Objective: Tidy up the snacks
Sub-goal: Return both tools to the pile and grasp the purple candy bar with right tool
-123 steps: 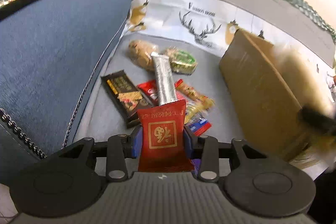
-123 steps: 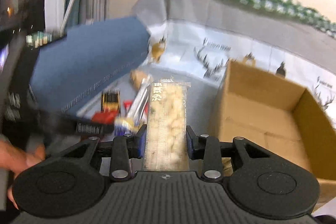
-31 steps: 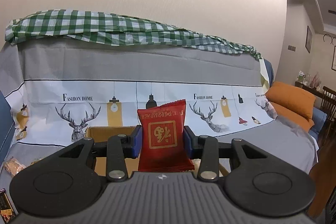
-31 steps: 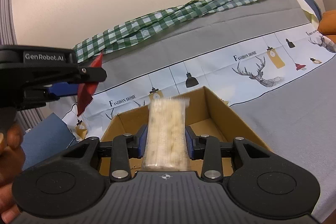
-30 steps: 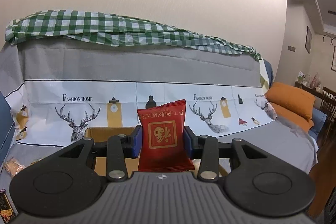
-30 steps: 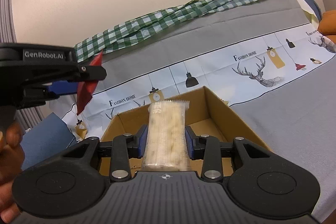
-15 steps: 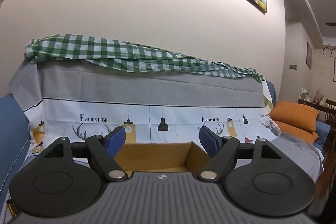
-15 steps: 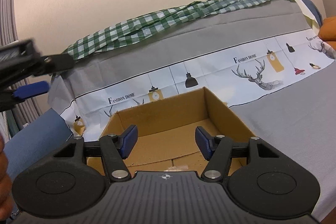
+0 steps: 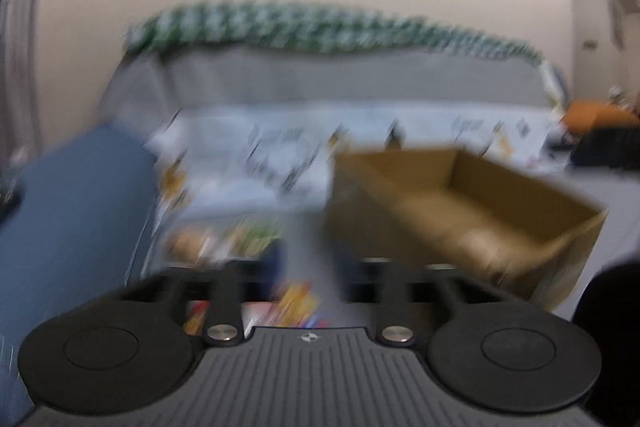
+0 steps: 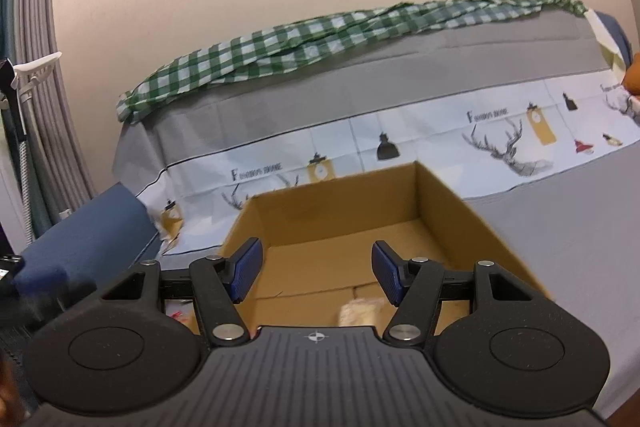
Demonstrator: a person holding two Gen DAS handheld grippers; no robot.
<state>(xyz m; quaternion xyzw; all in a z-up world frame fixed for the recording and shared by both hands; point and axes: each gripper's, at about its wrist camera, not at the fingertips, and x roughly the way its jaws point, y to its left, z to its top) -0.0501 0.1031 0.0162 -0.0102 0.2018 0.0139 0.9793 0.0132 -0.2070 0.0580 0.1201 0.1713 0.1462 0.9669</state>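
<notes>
The left wrist view is smeared by motion. My left gripper [image 9: 314,267] hangs above the grey sofa seat, left of the open cardboard box [image 9: 460,203], with no packet between its fingers; I read it as shut. A blurred heap of snack packets [image 9: 240,239] lies ahead of it, with more coloured packets [image 9: 296,303] just under its tips. My right gripper [image 10: 318,263] stands open and empty over the cardboard box [image 10: 440,211]. A clear packet of pale snacks [image 10: 360,311] lies on the box floor below it.
A blue cushion [image 9: 80,227] borders the snacks on the left, also the blue cushion [image 10: 88,227]. A green checked cloth [image 10: 320,39] drapes the sofa back. An orange cushion [image 9: 596,115] sits far right. A dark blurred shape [image 9: 608,307] fills the lower right.
Both grippers let go of their packets: the red one is gone from the left, the clear one dropped into the box. The left gripper swung left and down towards the snack heap.
</notes>
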